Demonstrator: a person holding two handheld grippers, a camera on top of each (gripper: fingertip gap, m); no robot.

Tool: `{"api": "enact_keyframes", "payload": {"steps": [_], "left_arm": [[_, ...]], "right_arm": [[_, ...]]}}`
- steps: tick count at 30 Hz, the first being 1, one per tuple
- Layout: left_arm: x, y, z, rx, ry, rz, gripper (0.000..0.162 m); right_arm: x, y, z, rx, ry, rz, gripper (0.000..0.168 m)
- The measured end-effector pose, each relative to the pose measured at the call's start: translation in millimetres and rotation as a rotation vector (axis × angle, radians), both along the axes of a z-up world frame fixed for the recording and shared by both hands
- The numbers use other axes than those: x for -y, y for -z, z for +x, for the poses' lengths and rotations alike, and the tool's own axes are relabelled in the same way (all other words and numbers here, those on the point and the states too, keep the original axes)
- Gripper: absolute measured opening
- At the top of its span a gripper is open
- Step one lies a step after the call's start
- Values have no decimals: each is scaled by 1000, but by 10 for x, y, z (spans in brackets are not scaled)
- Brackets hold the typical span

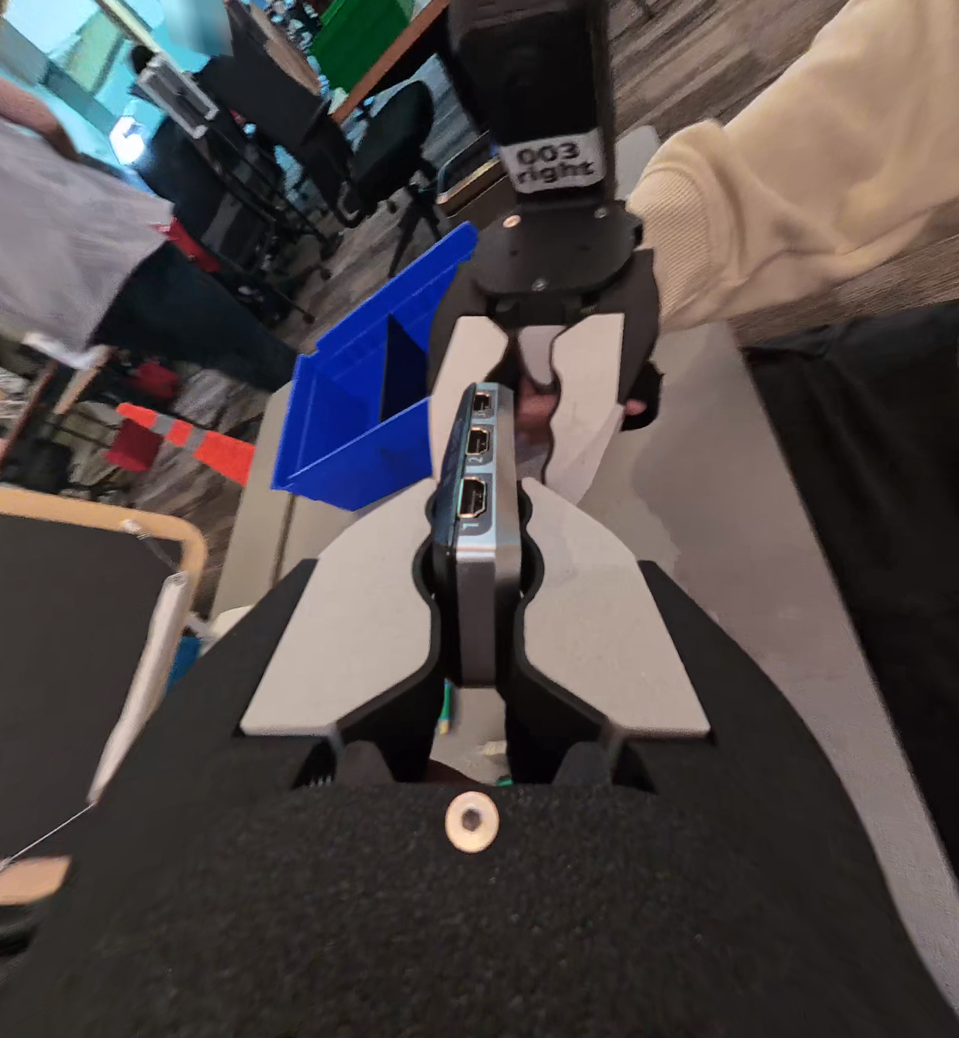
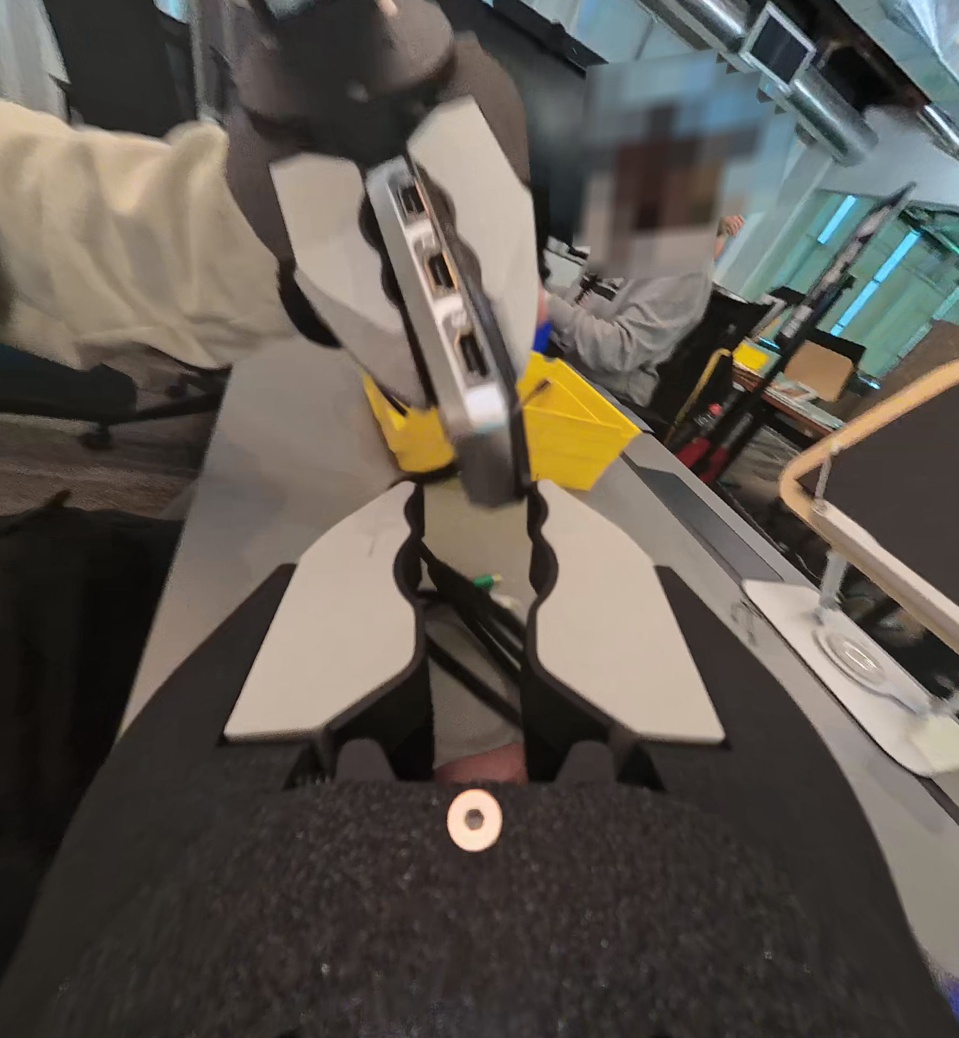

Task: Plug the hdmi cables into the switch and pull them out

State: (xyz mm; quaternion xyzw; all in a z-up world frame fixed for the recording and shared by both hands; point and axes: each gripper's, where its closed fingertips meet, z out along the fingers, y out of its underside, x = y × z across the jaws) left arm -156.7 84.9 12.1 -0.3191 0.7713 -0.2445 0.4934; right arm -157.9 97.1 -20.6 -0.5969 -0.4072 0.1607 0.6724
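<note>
Grey switch [image 1: 480,494] lengthwise along left claw [image 1: 474,505].

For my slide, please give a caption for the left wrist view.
Left gripper clamps the HDMI switch, ports empty, facing the right gripper.

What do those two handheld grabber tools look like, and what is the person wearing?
Each gripper, left and right, is black with a speckled body, a silver bolt and two pale grey fingers with wavy black inner edges. The right one bears a white label. The sleeve is cream knit.
</note>
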Motion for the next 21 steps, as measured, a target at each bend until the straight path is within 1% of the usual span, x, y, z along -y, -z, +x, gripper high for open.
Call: {"api": "enact_keyframes", "payload": {"steps": [1,3,5,7,9,10,11,12,13,14,15,18,19,21], "left_arm": [[-128,-87,-18,36,-62,57,22],[-436,-376,-109,134,-206,136,22],[-765,-709,-259,247,-357,209,22],[-1105,-963,-447,325,-526,333,22],[-1262,-1077,-573,375,-601,395,22],[-1276,-1055,-587,382,-601,392,23],[-1267,-987,-577,382,-587,387,22],[-1255,-886,-561,376,-576,393,22],[-1244,-759,-546,363,-572,401,22],[-1218,-610,-536,345,-564,393,22],[-1173,-466,-535,341,-555,361,22],[-956,-12,-563,343,-536,202,23],[-906,159,-591,310,-550,188,22],[-841,441,-689,243,-597,194,23]], "right_arm": [[-31,39,73,21,38,-5,33],[-114,95,260,11,128,-49,30],[-222,229,467,-1,225,-168,28],[-297,523,621,26,310,-393,28],[-223,910,637,91,311,-677,44],[-204,1048,646,123,323,-761,49],[-211,1135,651,145,339,-795,51],[-238,1170,641,153,347,-783,50],[-284,1162,622,146,353,-741,45],[-318,1147,594,131,355,-712,40],[-334,1146,551,116,351,-710,39],[-342,1188,320,70,326,-744,43],[-352,1221,245,83,333,-734,46],[-393,1266,131,146,373,-666,46]]}}
